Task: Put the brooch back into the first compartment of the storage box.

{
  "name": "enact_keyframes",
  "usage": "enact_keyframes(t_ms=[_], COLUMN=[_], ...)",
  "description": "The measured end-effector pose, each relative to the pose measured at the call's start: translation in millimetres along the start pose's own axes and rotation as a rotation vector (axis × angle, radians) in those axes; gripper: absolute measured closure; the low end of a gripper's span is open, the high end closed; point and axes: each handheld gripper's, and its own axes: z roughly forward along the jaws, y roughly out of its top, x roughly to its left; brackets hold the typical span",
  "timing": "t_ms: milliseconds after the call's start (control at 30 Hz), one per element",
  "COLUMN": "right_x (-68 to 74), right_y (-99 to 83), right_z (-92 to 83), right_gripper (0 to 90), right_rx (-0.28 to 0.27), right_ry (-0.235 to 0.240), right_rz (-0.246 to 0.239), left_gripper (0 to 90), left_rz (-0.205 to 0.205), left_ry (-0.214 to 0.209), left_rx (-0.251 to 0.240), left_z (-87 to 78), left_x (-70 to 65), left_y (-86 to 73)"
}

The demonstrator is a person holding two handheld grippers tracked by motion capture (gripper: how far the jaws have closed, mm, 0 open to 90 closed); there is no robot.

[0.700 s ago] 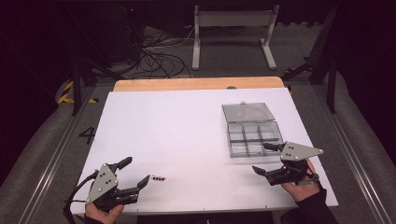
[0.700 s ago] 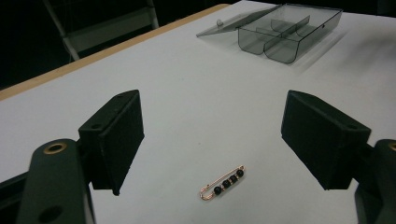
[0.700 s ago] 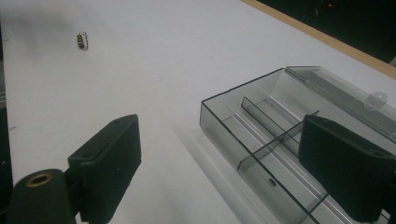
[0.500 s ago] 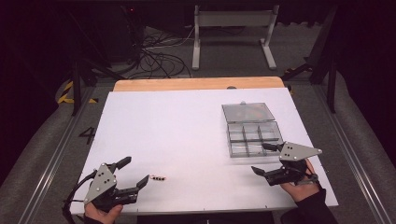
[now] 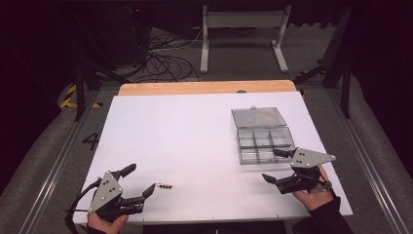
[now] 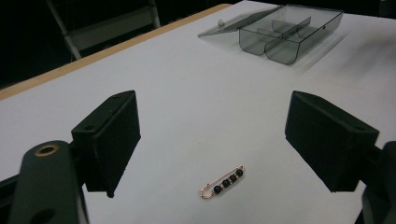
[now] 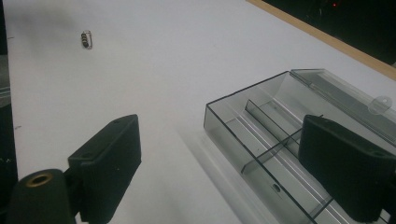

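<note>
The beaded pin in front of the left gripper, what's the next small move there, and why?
Probably ease the left gripper forward and down so its open jaws straddle the pin, then close. The pin lies flat on the table, untouched, just ahead of the jaws and roughly centred between them.

In the high view we find the table [image 5: 195, 131] filling the middle of the frame. The compartment box [image 5: 263, 141] sits right of centre, its lid [image 5: 258, 117] lying open just behind it. The beaded pin [image 5: 166, 185] lies lower left of centre, well apart from the box.
</note>
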Motion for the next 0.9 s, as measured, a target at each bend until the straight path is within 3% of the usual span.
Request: enact_keyframes(t_ms=[167,400,900], right_x=[0.1,1.1,8.8], right_y=[1.1,3.3,29.8], right_z=[-0.9,0.4,17.8], right_gripper=[13.7,13.6,13.7], right_rx=[0.000,0.007,0.013], right_ry=[-0.001,0.007,0.067], right_rz=[-0.001,-0.006,-0.035], left_gripper=[18.9,18.9,17.3], left_rz=[-0.012,0.002,0.002], left_ry=[-0.007,-0.001,-0.018], left_rx=[-0.009,-0.007,-0.015], left_z=[-1.1,-1.5,-2.9], left_x=[0.9,0.1,2.9], left_y=[-0.1,0.1,-0.2])
